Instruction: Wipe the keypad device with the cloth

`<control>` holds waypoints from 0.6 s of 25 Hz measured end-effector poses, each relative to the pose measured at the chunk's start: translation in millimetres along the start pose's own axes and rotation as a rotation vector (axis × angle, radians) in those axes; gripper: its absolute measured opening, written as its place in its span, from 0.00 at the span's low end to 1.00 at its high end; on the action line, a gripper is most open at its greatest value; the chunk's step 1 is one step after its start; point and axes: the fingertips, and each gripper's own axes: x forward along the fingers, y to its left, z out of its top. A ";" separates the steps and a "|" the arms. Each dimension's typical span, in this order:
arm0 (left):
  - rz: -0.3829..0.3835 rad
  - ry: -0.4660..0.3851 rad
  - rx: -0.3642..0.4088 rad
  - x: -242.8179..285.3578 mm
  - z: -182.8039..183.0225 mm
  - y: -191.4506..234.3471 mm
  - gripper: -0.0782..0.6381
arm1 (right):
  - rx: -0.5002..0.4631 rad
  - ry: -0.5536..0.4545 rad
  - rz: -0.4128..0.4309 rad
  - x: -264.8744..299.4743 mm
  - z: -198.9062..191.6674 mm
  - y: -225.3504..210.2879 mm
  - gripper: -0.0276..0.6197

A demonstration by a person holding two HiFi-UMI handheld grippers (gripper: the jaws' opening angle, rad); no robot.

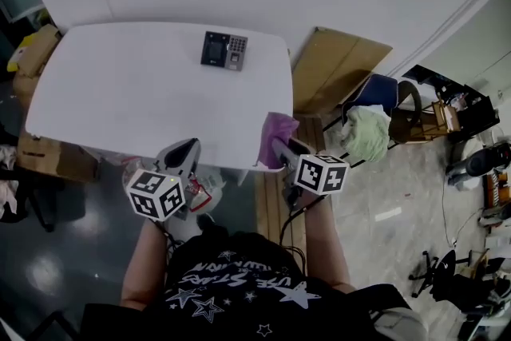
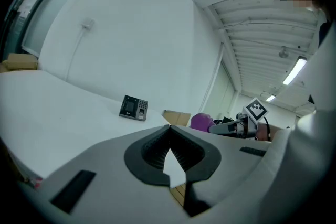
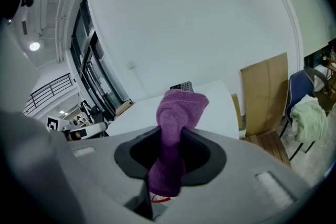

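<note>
Right gripper view shows the right tool (image 3: 169, 136) clamped on a purple terry cloth (image 3: 179, 106) (bunched, poking up past the jaws). The left tool (image 2: 169, 139) has its jaws together. Farther off, the dark keypad device (image 1: 224, 50) lies flat near the white worktop's (image 1: 120, 108) far edge, screen left, grey keys right.

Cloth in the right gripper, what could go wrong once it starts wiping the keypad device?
The keypad device lies unbraced far across the table; the left gripper is shut and at the near edge, so a wipe may slide it. The cloth is pinched in the right gripper as a narrow bunch, so jaws might scrape the device.
</note>
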 end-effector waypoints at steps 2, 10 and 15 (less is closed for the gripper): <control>-0.008 0.005 -0.004 2.5 6.4 13.8 0.12 | -0.001 0.004 -0.006 13.7 3.3 7.0 0.19; -0.021 0.022 0.001 15.9 12.4 38.2 0.12 | -0.004 0.037 -0.015 38.6 -0.7 12.3 0.19; -0.004 0.014 -0.019 25.6 18.7 45.6 0.12 | -0.009 0.046 0.000 52.4 11.8 8.8 0.19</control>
